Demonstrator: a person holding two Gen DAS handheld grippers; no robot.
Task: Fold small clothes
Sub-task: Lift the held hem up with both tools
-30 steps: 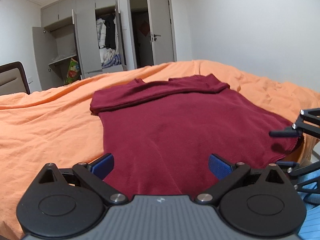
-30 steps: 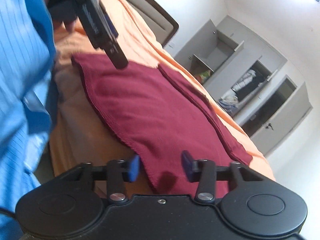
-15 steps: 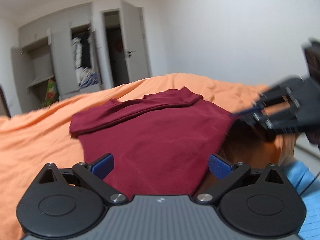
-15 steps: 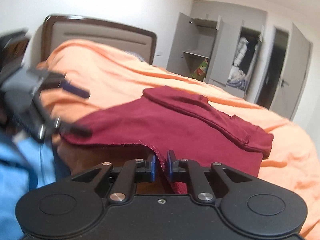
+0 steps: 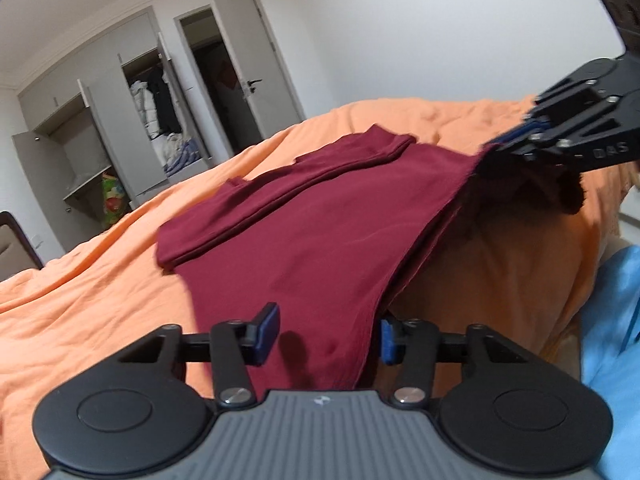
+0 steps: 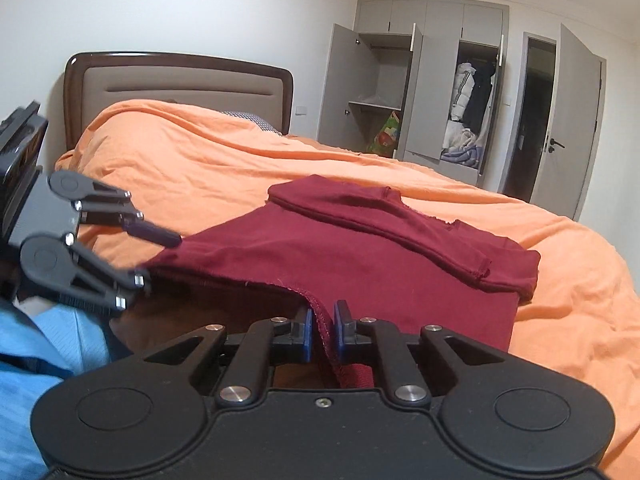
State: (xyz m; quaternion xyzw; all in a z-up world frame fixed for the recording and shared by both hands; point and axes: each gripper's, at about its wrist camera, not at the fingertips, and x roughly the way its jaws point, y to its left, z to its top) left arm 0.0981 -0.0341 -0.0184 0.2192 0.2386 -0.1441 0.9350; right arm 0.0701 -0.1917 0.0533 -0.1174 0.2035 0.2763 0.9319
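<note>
Maroon shirt (image 6: 360, 264) lies flat on the orange bedspread (image 6: 200, 172), collar end far. The right gripper (image 6: 321, 332) pinches its near hem; the left gripper (image 5: 326, 334), half open, straddles the hem's other corner, gripping nothing yet.

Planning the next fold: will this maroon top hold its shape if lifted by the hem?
Probably not: the maroon top sags between the right gripper and left gripper, so it looks floppy. It seems thin and light, likely draping wherever unsupported.
</note>
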